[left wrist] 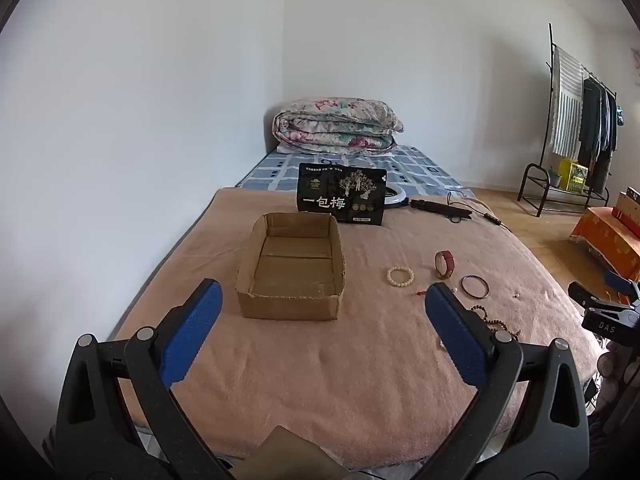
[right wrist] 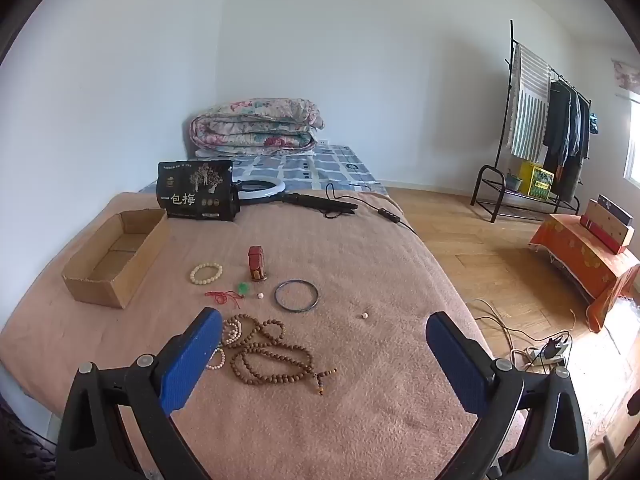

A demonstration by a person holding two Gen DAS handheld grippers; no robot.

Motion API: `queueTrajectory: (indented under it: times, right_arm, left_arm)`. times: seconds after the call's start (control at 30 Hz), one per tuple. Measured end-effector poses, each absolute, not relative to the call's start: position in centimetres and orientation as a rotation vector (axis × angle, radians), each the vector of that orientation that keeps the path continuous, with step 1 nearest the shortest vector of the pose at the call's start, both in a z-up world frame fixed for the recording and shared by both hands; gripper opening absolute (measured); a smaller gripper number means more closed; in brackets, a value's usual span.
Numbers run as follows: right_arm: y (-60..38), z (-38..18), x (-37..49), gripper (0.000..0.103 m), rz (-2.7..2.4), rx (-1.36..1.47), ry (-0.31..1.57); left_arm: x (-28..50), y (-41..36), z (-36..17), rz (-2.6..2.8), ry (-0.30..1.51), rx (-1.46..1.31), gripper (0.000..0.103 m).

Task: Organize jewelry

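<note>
An open cardboard box (left wrist: 292, 268) (right wrist: 116, 256) sits on the pink blanket, with nothing showing inside it. Right of it lie a cream bead bracelet (left wrist: 400, 276) (right wrist: 206, 273), a red-strapped watch (left wrist: 445, 264) (right wrist: 256, 263), a dark bangle (left wrist: 475, 286) (right wrist: 296, 295), a red cord with a green pendant (right wrist: 228, 295), a long brown bead necklace (right wrist: 272, 354) and two loose beads (right wrist: 364, 315). My left gripper (left wrist: 320, 292) hovers open just short of the box. My right gripper (right wrist: 322, 320) is open above the brown necklace. Neither holds anything.
A black snack bag (left wrist: 342, 194) (right wrist: 196, 190) stands behind the box, with a ring light and cable (right wrist: 262, 190) beside it. A folded floral quilt (left wrist: 336, 126) lies at the bed's far end. A clothes rack (right wrist: 540, 128) and an orange-covered stand (right wrist: 580, 256) are on the floor to the right.
</note>
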State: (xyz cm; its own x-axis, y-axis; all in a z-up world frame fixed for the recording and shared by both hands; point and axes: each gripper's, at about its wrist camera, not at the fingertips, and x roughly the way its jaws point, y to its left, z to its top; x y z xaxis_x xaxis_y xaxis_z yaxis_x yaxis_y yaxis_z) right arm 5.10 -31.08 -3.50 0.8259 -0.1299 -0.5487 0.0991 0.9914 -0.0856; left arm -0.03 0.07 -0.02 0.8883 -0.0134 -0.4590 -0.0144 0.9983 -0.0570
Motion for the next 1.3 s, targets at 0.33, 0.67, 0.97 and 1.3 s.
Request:
queueTrajectory:
  times: [0.33,0.67,0.97,1.3]
  right_arm:
    - [-30.97,-3.52,5.16,0.103,-0.123,-0.058,0.589]
    - [-30.75,-3.52,5.22,0.103,-0.122,-0.064,0.589]
    - [-30.78,-3.59,4.99,0.103,-0.123,-0.064,0.587]
    - [-30.77,-3.58,5.03,0.103,-0.122,-0.066,0.589]
  left_arm:
    - [0.03,-0.07,-0.03,0.004,0.48,-0.045,0.103]
    - [0.12,0.0,0.47,0.007,0.471,-0.033,0.103]
    - [0.16,0.21,0.71,0.008,0.466,-0.029,0.103]
    - [0.04,0.13,0.63,0.009,0.46,-0.025,0.103]
